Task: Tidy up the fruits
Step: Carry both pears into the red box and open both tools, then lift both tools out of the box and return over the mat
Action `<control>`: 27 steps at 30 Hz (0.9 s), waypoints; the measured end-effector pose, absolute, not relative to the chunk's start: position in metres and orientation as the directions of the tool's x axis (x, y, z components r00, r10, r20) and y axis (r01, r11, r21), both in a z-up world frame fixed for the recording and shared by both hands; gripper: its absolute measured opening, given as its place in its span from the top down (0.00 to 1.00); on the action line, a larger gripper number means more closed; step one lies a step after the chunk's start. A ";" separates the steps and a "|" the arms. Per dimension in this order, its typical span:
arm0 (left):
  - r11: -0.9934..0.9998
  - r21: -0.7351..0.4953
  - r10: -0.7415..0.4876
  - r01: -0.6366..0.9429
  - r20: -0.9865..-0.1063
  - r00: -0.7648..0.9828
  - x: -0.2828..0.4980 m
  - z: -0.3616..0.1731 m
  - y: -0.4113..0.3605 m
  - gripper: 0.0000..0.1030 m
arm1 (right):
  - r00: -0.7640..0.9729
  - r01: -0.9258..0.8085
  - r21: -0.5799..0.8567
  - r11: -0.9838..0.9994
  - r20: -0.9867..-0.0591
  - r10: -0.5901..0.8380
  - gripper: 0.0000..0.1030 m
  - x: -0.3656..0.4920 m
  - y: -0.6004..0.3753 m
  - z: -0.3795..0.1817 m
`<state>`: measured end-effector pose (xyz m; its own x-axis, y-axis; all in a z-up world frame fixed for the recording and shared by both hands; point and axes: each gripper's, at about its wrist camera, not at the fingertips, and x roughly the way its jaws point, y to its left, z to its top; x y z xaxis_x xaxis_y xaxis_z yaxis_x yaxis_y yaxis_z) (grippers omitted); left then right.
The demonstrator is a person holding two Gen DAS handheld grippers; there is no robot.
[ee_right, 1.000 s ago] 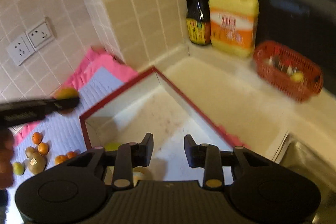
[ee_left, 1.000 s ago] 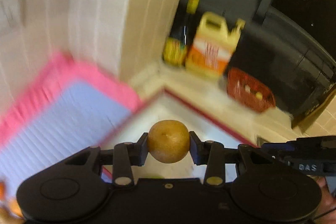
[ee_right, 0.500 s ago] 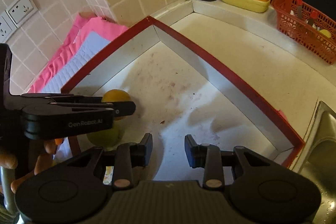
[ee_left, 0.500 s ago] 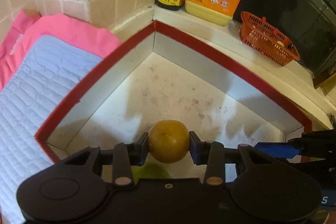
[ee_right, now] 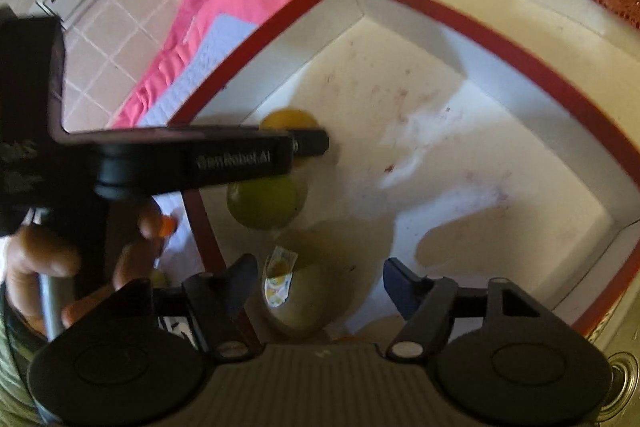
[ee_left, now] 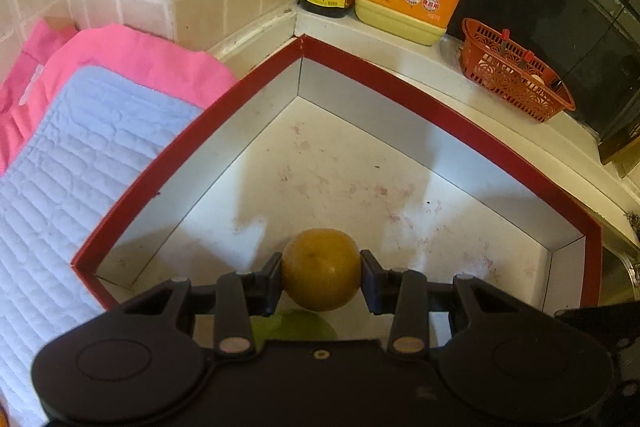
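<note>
Left gripper (ee_left: 321, 269) jaws clamp orange (ee_left: 321, 269) over red-rimmed box (ee_left: 404, 77).

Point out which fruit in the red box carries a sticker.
The pale fruit nearest the right hand-held gripper; the green fruit and the held orange show none.

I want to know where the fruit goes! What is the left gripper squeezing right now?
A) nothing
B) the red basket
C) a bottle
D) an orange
D: the left gripper has its two pads pressed on an orange, held over the red-edged box.
</note>
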<state>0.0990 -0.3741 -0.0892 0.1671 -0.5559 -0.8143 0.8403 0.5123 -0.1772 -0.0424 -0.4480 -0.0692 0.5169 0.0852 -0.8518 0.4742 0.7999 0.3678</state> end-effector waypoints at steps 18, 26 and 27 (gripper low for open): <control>0.478 -0.183 -0.529 0.859 -0.841 0.115 0.093 -0.104 -0.384 0.29 | 0.506 0.485 0.378 0.789 -0.857 0.100 0.30 -0.042 -0.454 -0.072; 0.495 -0.194 -0.562 0.847 -0.815 0.142 0.096 -0.087 -0.368 0.28 | 0.509 0.486 0.373 0.790 -0.856 0.090 0.31 -0.044 -0.455 -0.068; 0.498 -0.190 -0.564 0.846 -0.813 0.149 0.096 -0.084 -0.366 0.28 | 0.510 0.485 0.371 0.792 -0.855 0.089 0.31 -0.044 -0.454 -0.067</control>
